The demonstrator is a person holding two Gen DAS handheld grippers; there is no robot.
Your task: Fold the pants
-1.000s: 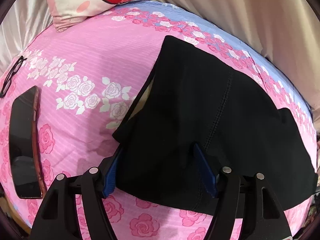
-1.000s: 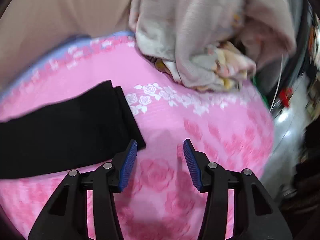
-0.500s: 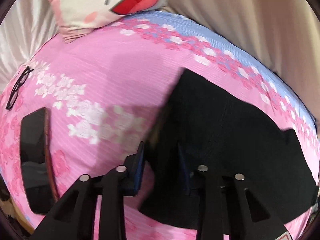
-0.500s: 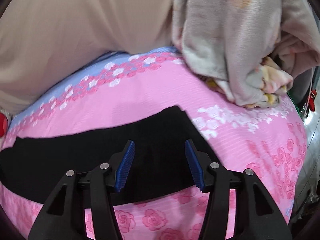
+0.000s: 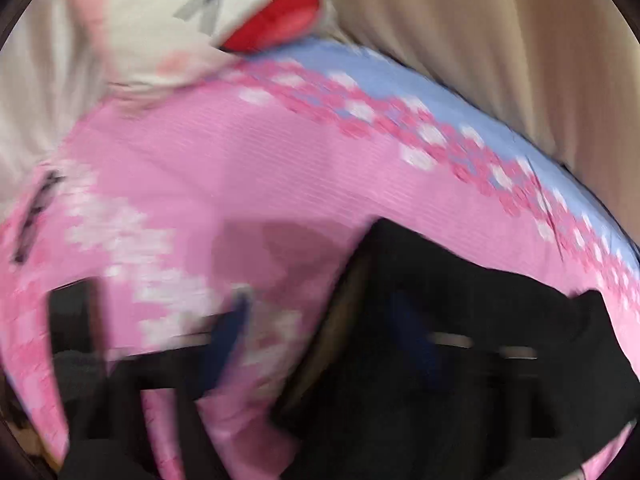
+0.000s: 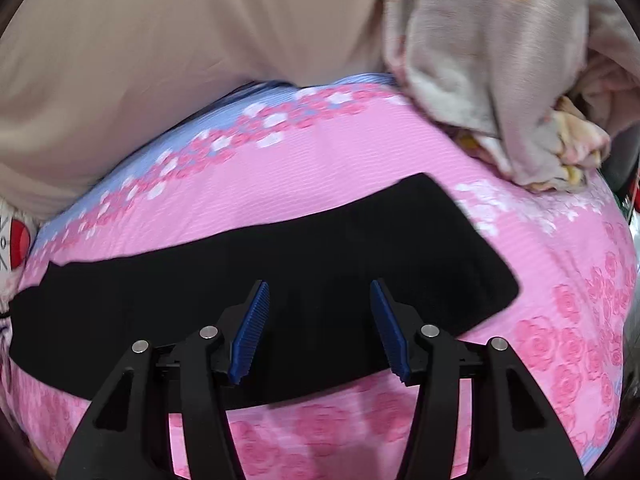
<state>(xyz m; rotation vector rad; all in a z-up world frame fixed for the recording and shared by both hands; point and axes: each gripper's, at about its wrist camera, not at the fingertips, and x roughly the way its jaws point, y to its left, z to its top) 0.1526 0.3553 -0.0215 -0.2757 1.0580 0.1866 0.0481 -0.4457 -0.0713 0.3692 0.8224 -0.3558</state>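
Pants (image 6: 320, 264): black, laid flat in long band across pink floral bedsheet (image 6: 360, 168). Likely soft, light, limp knit; best pinched at hem or waistband edge. No brand, label or writing legible. Right gripper (image 6: 318, 328) spread wide above cloth, holding nothing. Left gripper (image 5: 320, 344) motion-blurred; grip state cannot be told.

Bare pink sheet (image 6: 320, 184) beyond pants (image 6: 320, 256); crumpled blanket (image 6: 500, 80) blocks far right corner.
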